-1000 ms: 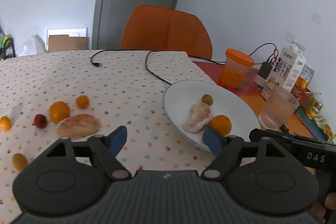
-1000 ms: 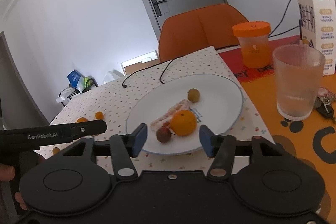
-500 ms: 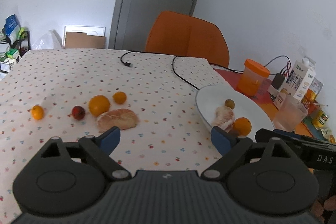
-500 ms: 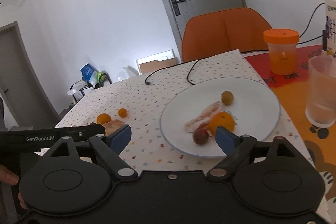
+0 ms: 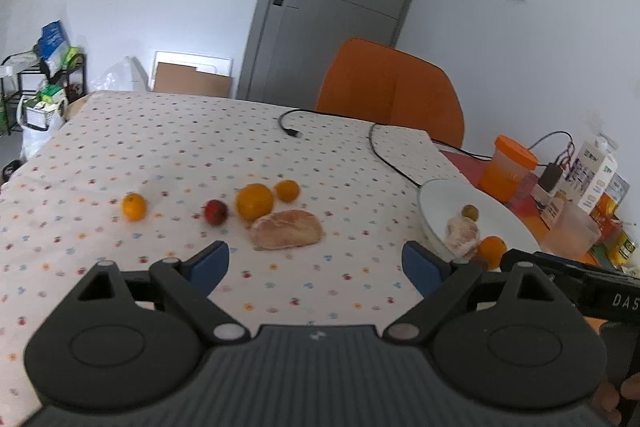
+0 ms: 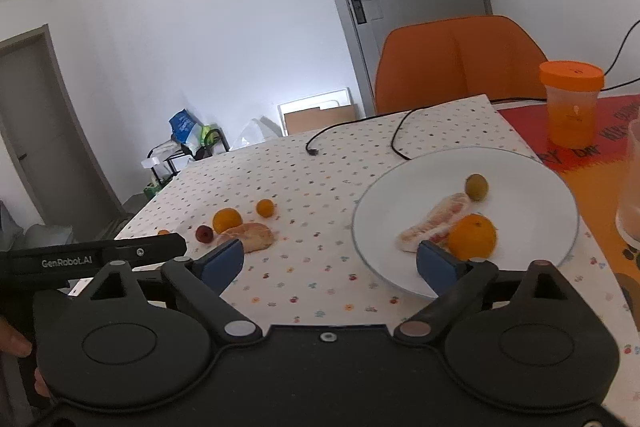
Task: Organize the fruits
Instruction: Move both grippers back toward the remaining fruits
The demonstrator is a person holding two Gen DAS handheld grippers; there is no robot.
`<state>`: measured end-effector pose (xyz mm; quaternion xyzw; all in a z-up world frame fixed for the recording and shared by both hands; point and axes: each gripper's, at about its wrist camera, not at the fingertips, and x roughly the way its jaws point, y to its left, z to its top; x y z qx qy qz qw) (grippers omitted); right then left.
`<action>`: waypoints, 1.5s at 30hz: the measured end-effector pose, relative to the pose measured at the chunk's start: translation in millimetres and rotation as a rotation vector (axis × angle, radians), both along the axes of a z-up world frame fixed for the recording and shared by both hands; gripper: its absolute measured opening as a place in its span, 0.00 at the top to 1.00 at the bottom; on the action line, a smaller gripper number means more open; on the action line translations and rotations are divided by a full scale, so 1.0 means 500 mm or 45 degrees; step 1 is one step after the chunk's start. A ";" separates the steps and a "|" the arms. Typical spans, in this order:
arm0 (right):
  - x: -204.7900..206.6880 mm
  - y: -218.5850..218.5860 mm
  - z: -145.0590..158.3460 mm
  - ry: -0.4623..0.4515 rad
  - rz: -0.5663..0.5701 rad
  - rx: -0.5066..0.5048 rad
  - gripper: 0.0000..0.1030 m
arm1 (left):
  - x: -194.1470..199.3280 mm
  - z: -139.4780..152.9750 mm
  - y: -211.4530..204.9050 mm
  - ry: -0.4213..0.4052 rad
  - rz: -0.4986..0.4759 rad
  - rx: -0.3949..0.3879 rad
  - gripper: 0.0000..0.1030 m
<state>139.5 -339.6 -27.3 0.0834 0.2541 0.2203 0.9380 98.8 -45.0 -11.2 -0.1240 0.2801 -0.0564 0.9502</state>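
Loose on the dotted cloth lie a peeled pomelo piece (image 5: 286, 229), a large orange (image 5: 254, 201), a small orange (image 5: 286, 190), a red fruit (image 5: 216, 211) and another small orange (image 5: 134, 206). My left gripper (image 5: 314, 259) stands open just short of the pomelo piece, with nothing between its fingers. The white plate (image 6: 520, 183) holds an orange (image 6: 472, 235), a pomelo segment (image 6: 434, 223) and a green fruit (image 6: 476, 187). My right gripper (image 6: 328, 259) hovers at the plate's near left rim. Its jaws are opening and nothing is between them.
An orange-lidded jar (image 6: 570, 103) and a glass (image 6: 632, 183) stand right of the plate on an orange mat. A milk carton (image 5: 592, 175) is behind them. A black cable (image 5: 384, 155) crosses the cloth before an orange chair (image 5: 390, 91).
Both grippers have drawn back from the plate and swung left toward the loose fruit. The right jaws spread wide, and the small red fruit that was between them lies on the plate.
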 end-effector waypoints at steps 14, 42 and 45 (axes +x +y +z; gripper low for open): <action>-0.004 0.081 -0.004 0.010 0.042 -0.032 0.00 | -0.041 -0.006 0.092 -0.002 0.095 0.028 0.00; 0.033 0.153 -0.035 0.066 0.132 -0.018 0.00 | -0.028 -0.047 0.174 0.020 0.197 0.005 0.02; 0.041 0.158 -0.040 0.072 0.139 -0.024 0.00 | -0.019 -0.051 0.178 0.023 0.208 0.006 0.05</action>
